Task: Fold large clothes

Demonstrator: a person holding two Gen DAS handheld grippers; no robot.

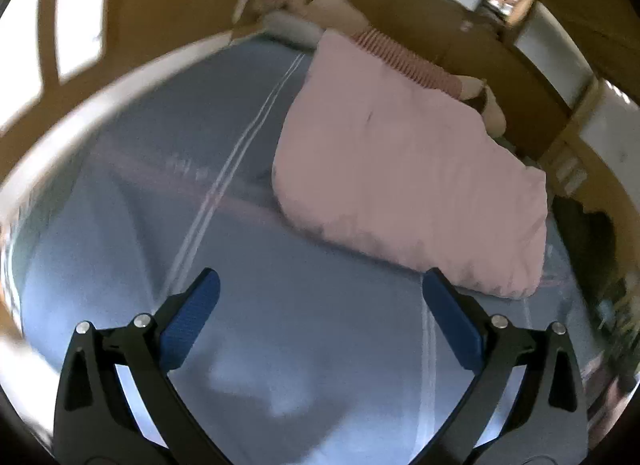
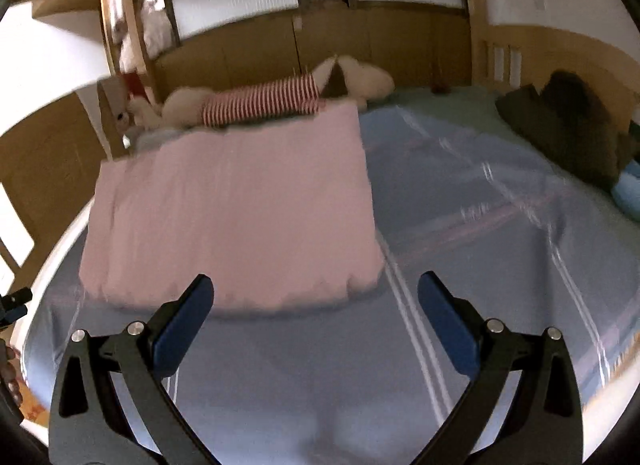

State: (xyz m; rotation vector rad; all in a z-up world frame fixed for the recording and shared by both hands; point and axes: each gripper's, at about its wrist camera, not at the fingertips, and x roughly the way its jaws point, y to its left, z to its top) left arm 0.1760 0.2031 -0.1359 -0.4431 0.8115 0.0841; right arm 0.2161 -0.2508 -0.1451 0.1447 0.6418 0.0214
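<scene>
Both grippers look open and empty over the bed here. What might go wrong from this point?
The pink folded cloth lies against the striped plush toy, so a grab at its far edge might snag the toy. The left gripper and right gripper hover over the thin blue sheet; closing low could pinch it too. The heavy blur may hurt aim.

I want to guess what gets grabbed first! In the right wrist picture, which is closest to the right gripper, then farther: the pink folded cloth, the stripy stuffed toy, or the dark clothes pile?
From the right gripper, jaws open:
1. Pink folded cloth, just ahead, slightly left.
2. Stripy stuffed toy, behind the cloth by the wall.
3. Dark clothes pile, far right; nearly as far as the toy, so 2 and 3 are a close call.
</scene>
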